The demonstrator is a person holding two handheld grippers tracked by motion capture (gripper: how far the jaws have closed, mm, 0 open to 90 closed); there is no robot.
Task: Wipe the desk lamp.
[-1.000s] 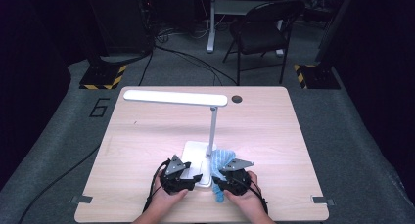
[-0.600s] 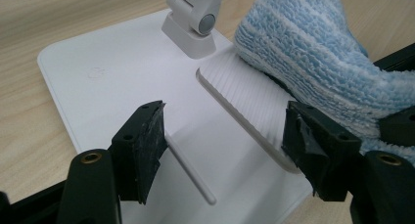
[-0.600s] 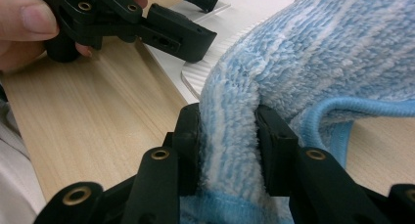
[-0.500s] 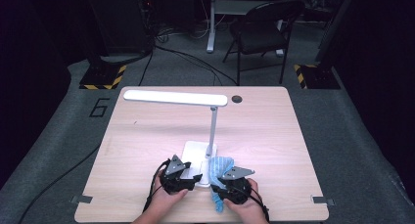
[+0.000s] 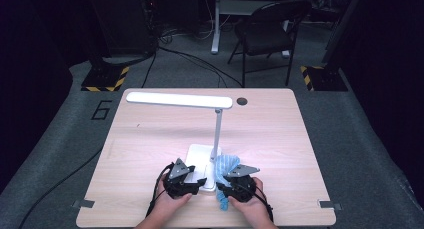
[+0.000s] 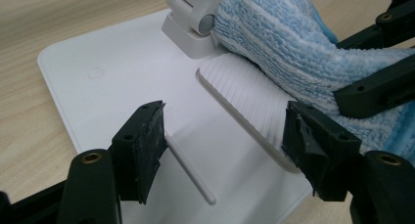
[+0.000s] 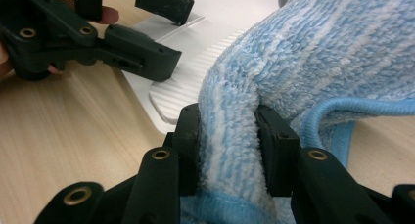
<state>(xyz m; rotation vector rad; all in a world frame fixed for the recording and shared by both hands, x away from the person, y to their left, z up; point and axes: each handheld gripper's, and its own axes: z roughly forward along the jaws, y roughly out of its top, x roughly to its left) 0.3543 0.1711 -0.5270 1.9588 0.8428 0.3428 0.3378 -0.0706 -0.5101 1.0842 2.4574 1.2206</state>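
Lying pinched between right tongs (image 7: 227, 145): cloth (image 7: 313, 62)

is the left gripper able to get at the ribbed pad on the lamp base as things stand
Probably yes: the left gripper hangs open just over the lamp base, and the near part of the ribbed pad lies bare; the blue cloth covers its far edge.

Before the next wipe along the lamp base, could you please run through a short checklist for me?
1. Right tool shut on the blue cloth: ok.
2. Cloth lies on the lamp base at the ribbed pad: ok.
3. Left tool open over the base, pads not pressing it: steadying not ok.
4. Lamp upright: ok.
5. Cloth clear of the left tool's jaws: ok.
6. Dirt left on the base: cannot tell.
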